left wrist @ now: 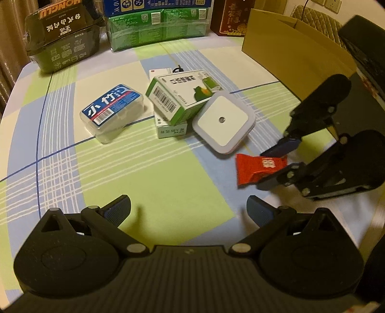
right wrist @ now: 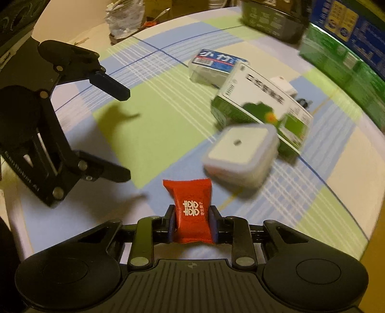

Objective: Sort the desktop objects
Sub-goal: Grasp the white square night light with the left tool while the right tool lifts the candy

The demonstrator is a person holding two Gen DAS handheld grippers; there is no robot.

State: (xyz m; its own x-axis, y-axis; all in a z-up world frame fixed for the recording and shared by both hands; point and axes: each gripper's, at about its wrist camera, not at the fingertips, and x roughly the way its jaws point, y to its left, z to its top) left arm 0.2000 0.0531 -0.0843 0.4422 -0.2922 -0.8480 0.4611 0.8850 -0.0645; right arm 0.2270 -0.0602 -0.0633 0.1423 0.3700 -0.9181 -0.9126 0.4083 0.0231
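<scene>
My right gripper is shut on a small red packet with white characters, held a little above the checked tablecloth. The left wrist view shows that gripper at the right, clamping the red packet. My left gripper stands open over the cloth with nothing between its fingers; the right wrist view has it at the left. A white square night light leans on a green-and-white box stacked on another box. A clear case with a blue label lies to their left.
At the table's far edge stand a dark food pack, a green multipack under a blue box, a dark red box and an open cardboard box at the right. Crumpled plastic sits beyond the cloth.
</scene>
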